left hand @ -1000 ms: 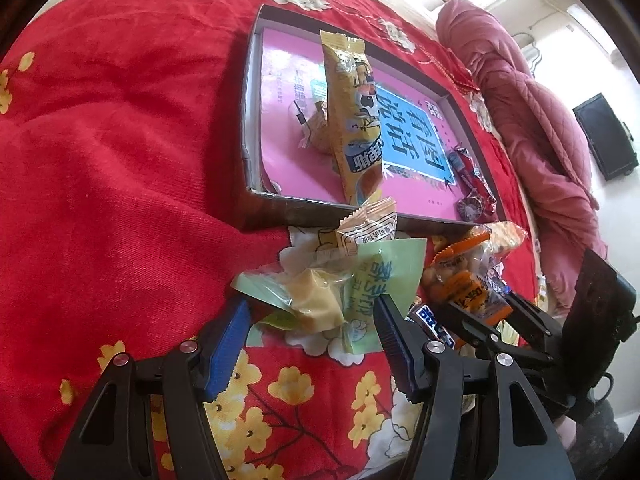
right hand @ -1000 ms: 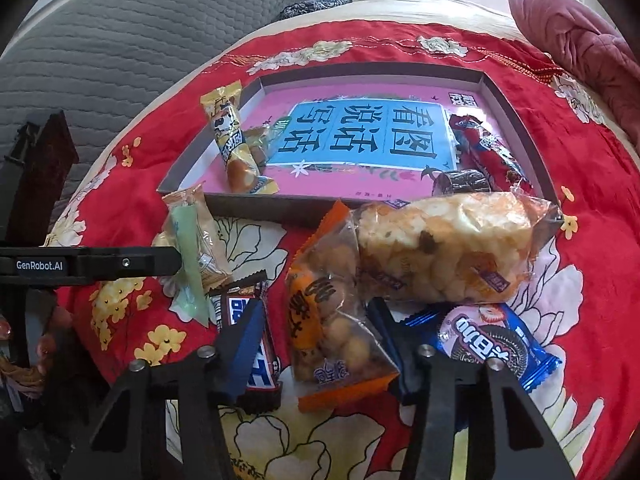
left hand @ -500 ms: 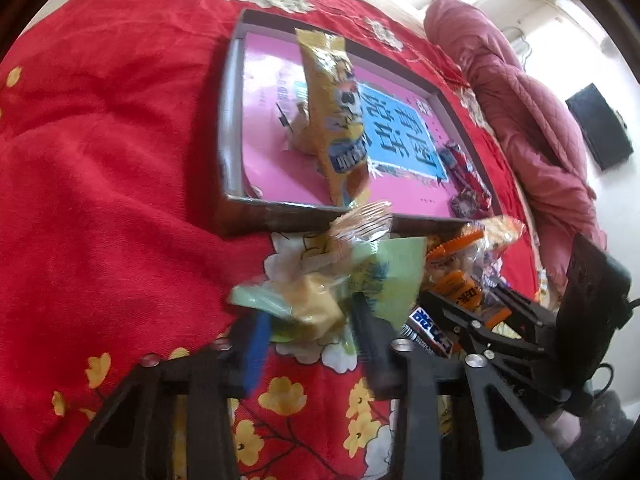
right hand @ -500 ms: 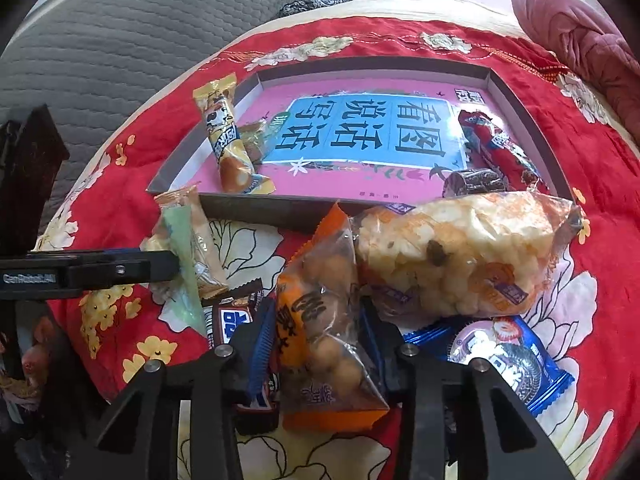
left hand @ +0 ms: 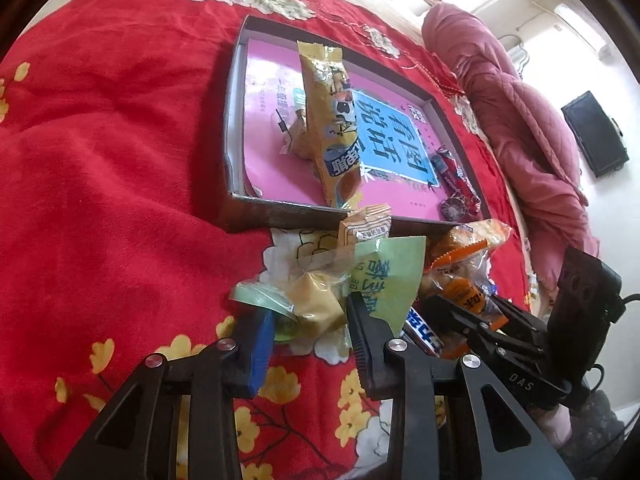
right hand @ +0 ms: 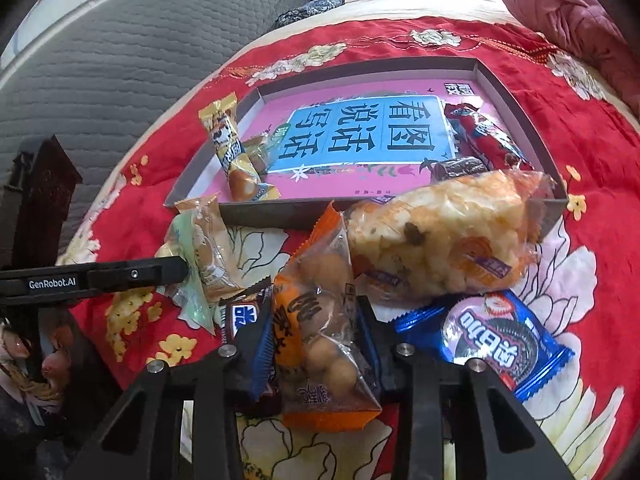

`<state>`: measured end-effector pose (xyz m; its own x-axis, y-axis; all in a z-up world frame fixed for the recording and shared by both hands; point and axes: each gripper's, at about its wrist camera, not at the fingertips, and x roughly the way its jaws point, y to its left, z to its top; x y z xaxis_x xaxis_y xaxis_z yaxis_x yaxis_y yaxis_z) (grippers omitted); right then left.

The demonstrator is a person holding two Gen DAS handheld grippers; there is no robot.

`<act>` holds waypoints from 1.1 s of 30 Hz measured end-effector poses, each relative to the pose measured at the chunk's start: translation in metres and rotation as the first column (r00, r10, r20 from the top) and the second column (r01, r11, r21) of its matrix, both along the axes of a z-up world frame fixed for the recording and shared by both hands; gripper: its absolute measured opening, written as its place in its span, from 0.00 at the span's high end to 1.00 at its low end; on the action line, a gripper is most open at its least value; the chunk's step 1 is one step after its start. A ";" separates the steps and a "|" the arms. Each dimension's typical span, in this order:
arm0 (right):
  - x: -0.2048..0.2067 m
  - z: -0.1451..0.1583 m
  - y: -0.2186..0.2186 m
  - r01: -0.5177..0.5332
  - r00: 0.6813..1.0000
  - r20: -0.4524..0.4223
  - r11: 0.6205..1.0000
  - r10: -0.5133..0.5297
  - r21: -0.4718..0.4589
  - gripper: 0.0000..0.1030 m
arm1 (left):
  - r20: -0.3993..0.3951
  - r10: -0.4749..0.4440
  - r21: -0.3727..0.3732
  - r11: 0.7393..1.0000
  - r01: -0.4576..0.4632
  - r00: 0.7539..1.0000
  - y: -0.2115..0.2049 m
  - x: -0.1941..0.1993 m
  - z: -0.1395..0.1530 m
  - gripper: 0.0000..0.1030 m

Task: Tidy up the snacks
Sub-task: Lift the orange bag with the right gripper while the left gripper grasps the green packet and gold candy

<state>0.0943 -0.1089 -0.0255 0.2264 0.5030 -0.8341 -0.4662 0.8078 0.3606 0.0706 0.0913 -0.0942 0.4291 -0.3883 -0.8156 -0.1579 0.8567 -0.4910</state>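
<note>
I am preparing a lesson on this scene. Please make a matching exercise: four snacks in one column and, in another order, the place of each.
Snacks:
1. long yellow packet
2. orange packet of round balls
3. blue cookie packet
4. green-wrapped pastry

Places:
A. between the fingers of the left tool
B. on the red cloth, right of the right tool
C. inside the shallow box
D. between the fingers of the right tool

Pairs: 1-C, 2-D, 3-B, 4-A
</note>
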 end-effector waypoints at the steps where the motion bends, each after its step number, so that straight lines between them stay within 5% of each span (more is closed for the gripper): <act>1: 0.000 0.000 -0.001 0.004 1.000 -0.004 1.000 -0.004 0.006 0.63 | 0.005 0.002 0.000 1.000 -0.002 1.000 0.000 -0.001 0.002 0.65; 33: 0.001 0.050 -0.019 0.022 0.994 0.099 0.985 -0.039 0.170 0.63 | 0.115 -0.029 0.087 0.996 0.019 0.993 -0.030 0.000 0.070 0.65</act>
